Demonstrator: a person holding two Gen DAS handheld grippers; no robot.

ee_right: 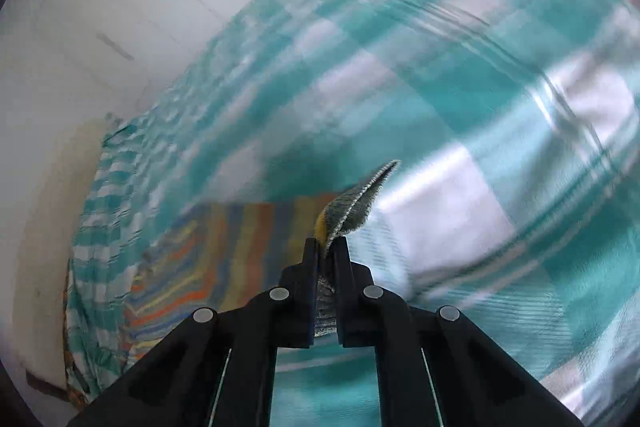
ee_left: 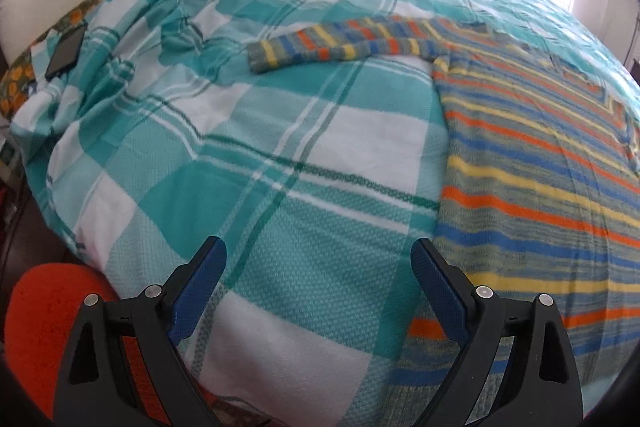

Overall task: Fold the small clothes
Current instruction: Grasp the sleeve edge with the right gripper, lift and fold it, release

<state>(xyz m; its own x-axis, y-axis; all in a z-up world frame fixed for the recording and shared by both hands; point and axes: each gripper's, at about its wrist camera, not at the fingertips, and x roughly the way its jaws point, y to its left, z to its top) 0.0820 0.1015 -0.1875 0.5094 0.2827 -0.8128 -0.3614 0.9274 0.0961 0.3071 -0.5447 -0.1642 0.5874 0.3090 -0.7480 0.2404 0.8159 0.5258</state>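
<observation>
A small striped sweater [ee_left: 540, 163] in grey-green, orange, yellow and blue lies flat on the right of the bed, one sleeve [ee_left: 340, 41] stretched out to the left. My left gripper [ee_left: 318, 263] is open and empty, low over the bedspread just left of the sweater's hem. My right gripper [ee_right: 326, 247] is shut on a sleeve cuff [ee_right: 356, 203] of the sweater and holds it lifted above the bed. The sweater's body [ee_right: 208, 255] shows blurred to the lower left in the right wrist view.
A teal and white plaid bedspread [ee_left: 248, 147] covers the bed. A dark phone [ee_left: 66, 51] lies near the pillows at the far left. An orange object [ee_left: 44, 323] sits off the bed's near left corner. White cupboard doors [ee_right: 132, 7] stand behind.
</observation>
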